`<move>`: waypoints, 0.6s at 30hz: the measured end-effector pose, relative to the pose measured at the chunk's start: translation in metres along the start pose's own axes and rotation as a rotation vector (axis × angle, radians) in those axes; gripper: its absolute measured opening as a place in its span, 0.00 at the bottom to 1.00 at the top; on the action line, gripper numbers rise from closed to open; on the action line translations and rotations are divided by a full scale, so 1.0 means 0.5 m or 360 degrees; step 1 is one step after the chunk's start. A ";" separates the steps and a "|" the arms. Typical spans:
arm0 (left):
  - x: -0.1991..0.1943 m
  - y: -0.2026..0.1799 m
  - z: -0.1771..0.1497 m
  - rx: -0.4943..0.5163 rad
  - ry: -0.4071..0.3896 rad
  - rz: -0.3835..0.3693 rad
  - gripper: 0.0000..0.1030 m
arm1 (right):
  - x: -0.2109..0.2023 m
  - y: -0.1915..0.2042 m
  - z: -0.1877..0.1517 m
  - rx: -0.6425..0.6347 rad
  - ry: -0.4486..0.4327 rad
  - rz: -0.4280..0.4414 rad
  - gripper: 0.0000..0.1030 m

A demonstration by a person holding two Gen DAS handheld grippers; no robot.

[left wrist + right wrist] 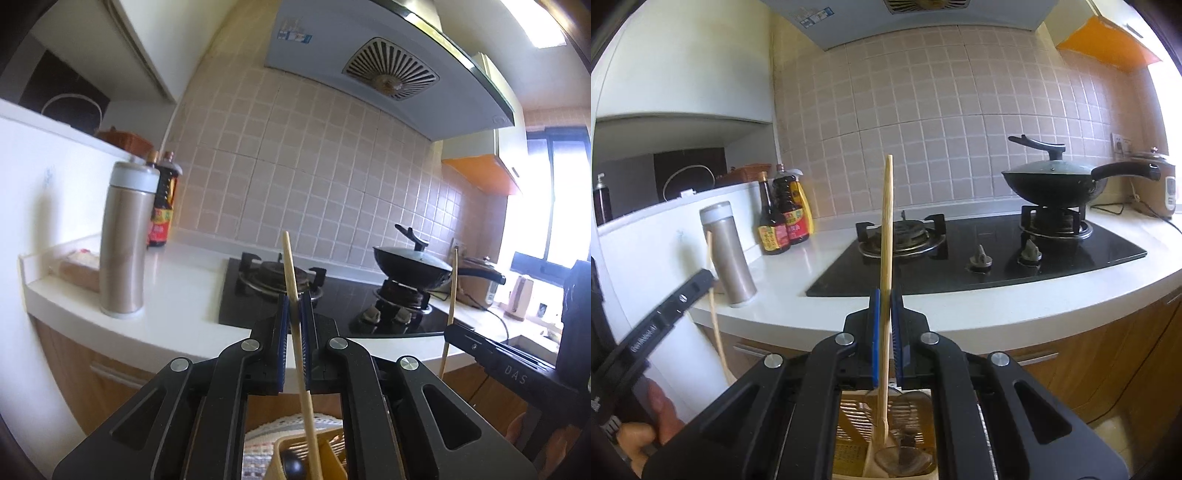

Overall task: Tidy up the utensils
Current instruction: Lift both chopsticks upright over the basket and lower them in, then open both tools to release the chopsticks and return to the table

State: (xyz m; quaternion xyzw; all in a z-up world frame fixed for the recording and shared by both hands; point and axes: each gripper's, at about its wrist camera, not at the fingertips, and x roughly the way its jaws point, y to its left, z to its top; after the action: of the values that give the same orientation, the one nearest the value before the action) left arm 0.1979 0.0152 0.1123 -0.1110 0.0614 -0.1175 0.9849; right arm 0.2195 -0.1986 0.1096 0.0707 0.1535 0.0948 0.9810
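Observation:
My left gripper [294, 295] is shut on a thin wooden chopstick [291, 273] that stands nearly upright, its lower end over a yellow utensil holder [332, 452] below. My right gripper [885, 293] is shut on a wooden spoon handle [887, 221], upright, with the spoon bowl [901, 461] down inside the yellow slotted holder [853, 417]. Each gripper shows in the other's view: the right one [448, 330] with its stick at the right, the left one [709, 275] with its chopstick at the left.
A white counter [979, 306] carries a black gas hob [997, 254] with a lidded wok [1052, 184]. A steel thermos [729, 254] and sauce bottles [783, 218] stand at the left. A rice cooker [1156, 184] sits far right. Wooden cabinets lie below.

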 end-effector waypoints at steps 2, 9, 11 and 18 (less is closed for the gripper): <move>-0.004 -0.001 0.002 -0.0011 0.0005 -0.0016 0.04 | -0.001 0.006 -0.010 -0.0038 -0.0005 -0.0017 0.04; -0.008 -0.001 0.008 0.0008 -0.0002 -0.0013 0.04 | -0.012 0.012 -0.022 -0.0082 0.0001 -0.0056 0.04; -0.009 0.000 0.013 0.0007 -0.0014 -0.0012 0.04 | -0.013 0.011 -0.022 -0.0093 0.0001 -0.0079 0.04; -0.019 0.006 0.009 0.0037 0.0004 -0.0018 0.03 | -0.009 0.001 -0.025 -0.0077 0.0040 -0.0072 0.04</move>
State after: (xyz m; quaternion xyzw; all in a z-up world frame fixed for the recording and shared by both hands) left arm 0.1899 0.0211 0.1168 -0.0998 0.0605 -0.1240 0.9854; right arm 0.2115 -0.1978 0.0991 0.0421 0.1649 0.0771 0.9824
